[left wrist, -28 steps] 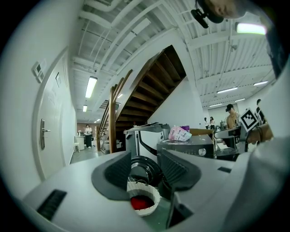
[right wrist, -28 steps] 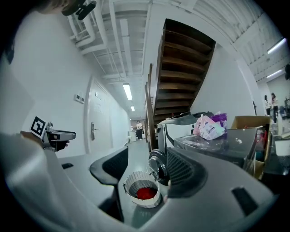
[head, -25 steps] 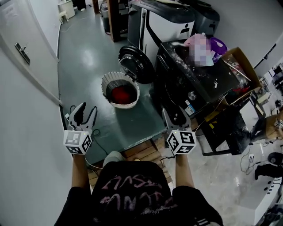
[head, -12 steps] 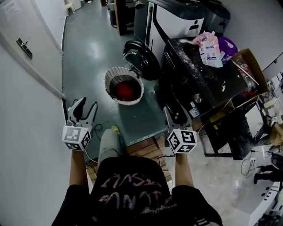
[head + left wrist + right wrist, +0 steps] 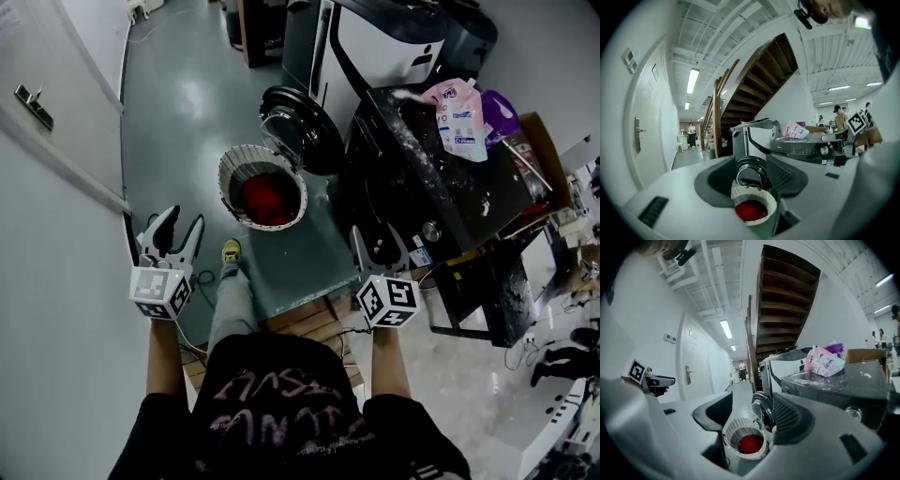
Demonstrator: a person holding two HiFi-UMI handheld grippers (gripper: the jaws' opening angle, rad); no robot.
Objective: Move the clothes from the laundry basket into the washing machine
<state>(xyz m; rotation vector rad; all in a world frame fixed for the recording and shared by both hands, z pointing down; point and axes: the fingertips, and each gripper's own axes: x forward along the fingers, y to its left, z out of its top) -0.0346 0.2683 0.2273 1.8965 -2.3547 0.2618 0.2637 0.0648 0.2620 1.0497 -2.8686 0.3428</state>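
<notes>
A round white laundry basket [image 5: 229, 169] stands on the grey-green floor with red clothes [image 5: 266, 199] inside. Behind it the black washing machine [image 5: 441, 187] has its round door [image 5: 302, 129] swung open toward the basket. My left gripper [image 5: 172, 228] is held out at the left, well short of the basket, jaws apart and empty. My right gripper [image 5: 378, 247] hovers beside the machine's front, also open and empty. Both gripper views frame the basket [image 5: 753, 206] [image 5: 743, 438] and red clothes [image 5: 750, 210] [image 5: 751, 443] between the jaws, still at a distance.
A white wall with a door [image 5: 37, 103] runs along the left. Detergent pouches [image 5: 457, 105] and a cardboard box [image 5: 542, 150] sit on the machine. A staircase [image 5: 754, 84] rises behind. My leg and yellow shoe [image 5: 230, 251] step ahead. Cables lie near the wall.
I have walked forward: both grippers have advanced toward the basket, which now looks larger and nearer. A leg has swung forward with its yellow shoe. The jaws stay the same width.
</notes>
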